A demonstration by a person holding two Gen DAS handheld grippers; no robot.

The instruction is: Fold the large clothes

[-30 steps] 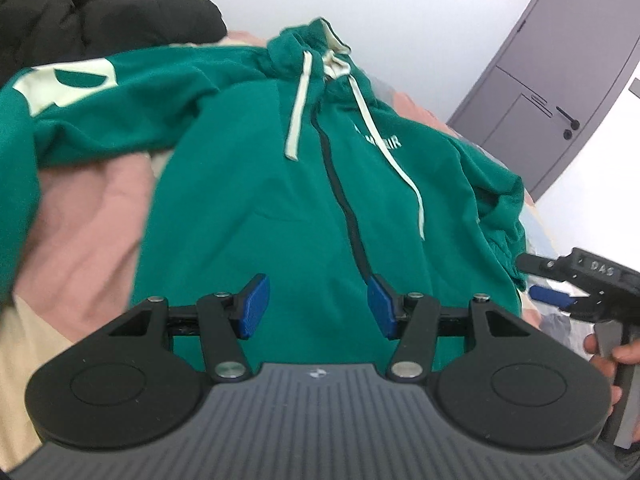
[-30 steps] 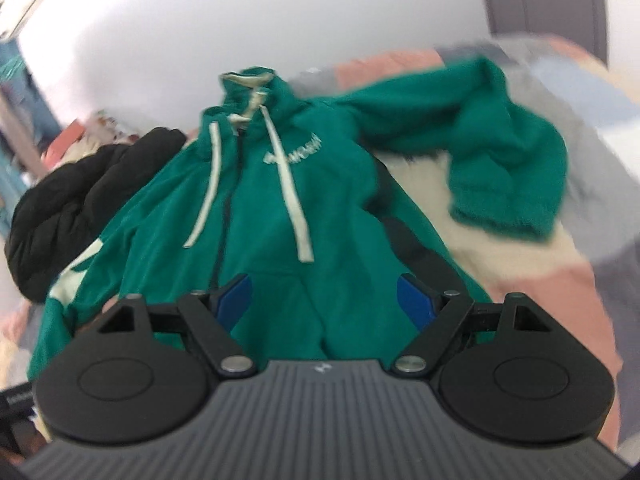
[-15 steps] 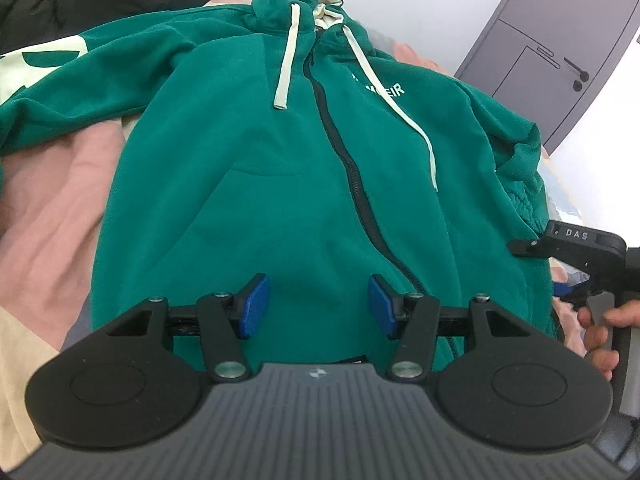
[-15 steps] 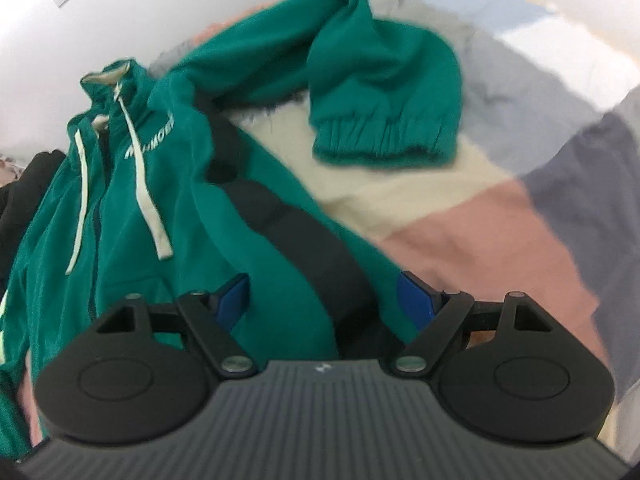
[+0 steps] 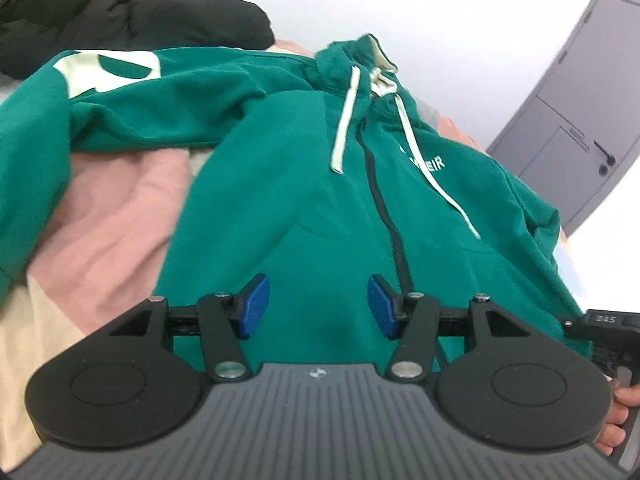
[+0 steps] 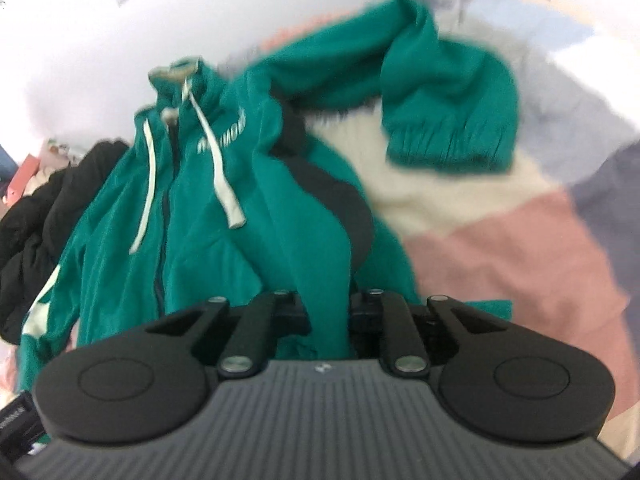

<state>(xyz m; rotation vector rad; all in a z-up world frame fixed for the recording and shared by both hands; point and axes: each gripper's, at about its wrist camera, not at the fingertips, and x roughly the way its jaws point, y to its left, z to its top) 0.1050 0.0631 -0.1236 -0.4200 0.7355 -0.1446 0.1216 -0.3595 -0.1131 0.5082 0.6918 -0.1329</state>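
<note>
Green hoodie (image 5: 304, 208) lies lengthwise ahead; my right gripper (image 6: 328, 312) pinches its hem, left gripper (image 5: 316, 304) jaws wide.

Green hoodie (image 5: 304, 208): soft matt fleece cloth, ribbed cuff, woven drawcords. Black jacket (image 5: 120, 12): puffy cloth with slight sheen. Patchwork bedcover (image 6: 500, 248): matt cloth. Left gripper (image 5: 318, 306): matt black plastic, ridged blue pads (image 5: 256, 306), bright metal pivot pins.

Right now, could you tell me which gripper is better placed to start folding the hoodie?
Probably the right. The right gripper is shut on the hem of the green hoodie, so it could lift that side over. The left gripper hangs open above the fabric, holding nothing.
</note>
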